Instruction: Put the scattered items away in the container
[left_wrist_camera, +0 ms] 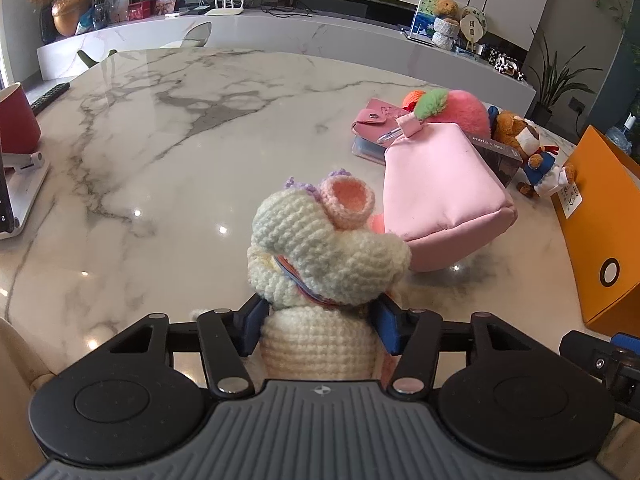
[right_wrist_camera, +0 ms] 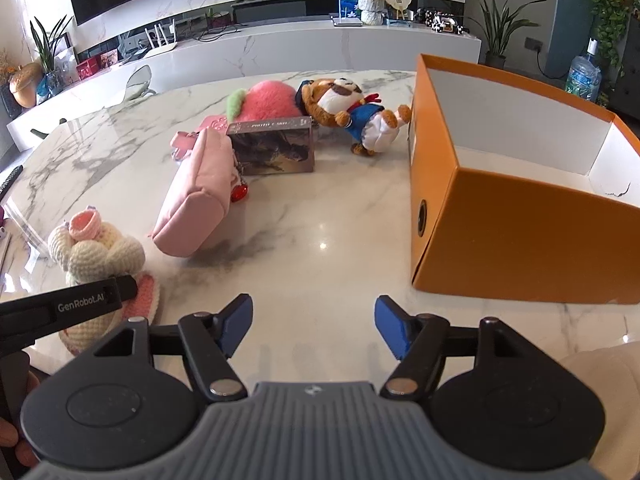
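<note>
My left gripper (left_wrist_camera: 320, 322) is shut on a cream crocheted doll (left_wrist_camera: 320, 256), its blue pads against the doll's sides; the doll also shows in the right wrist view (right_wrist_camera: 100, 252), sitting at the table's left front. My right gripper (right_wrist_camera: 314, 326) is open and empty above the marble table (right_wrist_camera: 320, 220). The open orange box (right_wrist_camera: 500, 200) stands to its right, white inside. A pink pouch (right_wrist_camera: 192, 200), a dark card box (right_wrist_camera: 272, 148), a pink plush peach (right_wrist_camera: 268, 102) and a brown plush bear (right_wrist_camera: 348, 112) lie beyond.
A pink wallet (left_wrist_camera: 376, 118) lies behind the pouch. A red cup (left_wrist_camera: 16, 120), a stand and a remote (left_wrist_camera: 50, 98) sit at the table's left edge. A white sideboard (right_wrist_camera: 320, 44) with ornaments runs behind the table.
</note>
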`<action>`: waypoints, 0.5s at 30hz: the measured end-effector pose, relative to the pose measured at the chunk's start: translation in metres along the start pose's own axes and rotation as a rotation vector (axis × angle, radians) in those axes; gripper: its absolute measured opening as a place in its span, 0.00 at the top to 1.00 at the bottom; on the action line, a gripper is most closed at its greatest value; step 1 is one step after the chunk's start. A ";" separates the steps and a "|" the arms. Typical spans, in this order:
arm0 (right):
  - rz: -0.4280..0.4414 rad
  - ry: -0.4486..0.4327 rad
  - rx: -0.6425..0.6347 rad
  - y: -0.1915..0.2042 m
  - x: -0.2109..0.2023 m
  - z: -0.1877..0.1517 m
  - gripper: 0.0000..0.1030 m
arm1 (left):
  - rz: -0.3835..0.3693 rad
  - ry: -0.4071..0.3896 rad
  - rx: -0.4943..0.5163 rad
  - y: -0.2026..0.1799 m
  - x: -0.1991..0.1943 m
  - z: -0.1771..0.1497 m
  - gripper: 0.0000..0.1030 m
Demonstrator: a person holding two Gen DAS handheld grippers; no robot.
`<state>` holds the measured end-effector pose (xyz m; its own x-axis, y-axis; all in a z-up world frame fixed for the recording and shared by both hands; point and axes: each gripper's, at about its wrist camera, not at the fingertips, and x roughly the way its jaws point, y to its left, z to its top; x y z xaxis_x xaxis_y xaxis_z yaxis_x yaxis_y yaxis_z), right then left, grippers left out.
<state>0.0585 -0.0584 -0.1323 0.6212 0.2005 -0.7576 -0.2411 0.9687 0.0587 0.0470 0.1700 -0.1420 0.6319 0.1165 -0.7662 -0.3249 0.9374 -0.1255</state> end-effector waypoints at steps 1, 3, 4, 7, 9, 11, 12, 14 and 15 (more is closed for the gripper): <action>0.002 0.004 0.001 0.000 0.001 0.000 0.31 | 0.004 -0.004 0.007 -0.001 0.001 -0.001 0.38; 0.005 0.015 0.003 0.001 0.002 -0.001 0.31 | 0.005 -0.006 0.015 -0.001 0.001 -0.001 0.39; 0.008 0.021 0.001 0.001 0.003 -0.001 0.31 | 0.002 -0.003 0.014 0.000 0.000 0.000 0.40; 0.031 0.040 0.001 -0.001 0.000 0.000 0.31 | -0.007 0.006 0.001 0.004 -0.003 0.001 0.41; 0.071 0.056 0.002 -0.003 -0.004 0.001 0.31 | -0.004 0.008 0.005 0.006 -0.005 0.000 0.41; 0.092 0.066 0.008 -0.006 -0.008 0.002 0.31 | -0.001 0.011 0.014 0.007 -0.006 0.000 0.41; 0.095 0.066 0.011 -0.007 -0.010 0.002 0.31 | -0.004 0.011 0.017 0.007 -0.006 0.001 0.41; 0.093 0.064 0.006 -0.009 -0.013 0.003 0.31 | -0.015 0.013 0.032 0.006 -0.007 0.002 0.41; 0.095 0.067 0.001 -0.009 -0.013 0.004 0.31 | -0.020 0.018 0.042 0.006 -0.006 0.002 0.41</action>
<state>0.0555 -0.0692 -0.1205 0.5447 0.2812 -0.7901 -0.2958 0.9460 0.1328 0.0425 0.1751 -0.1367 0.6251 0.0915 -0.7752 -0.2822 0.9524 -0.1151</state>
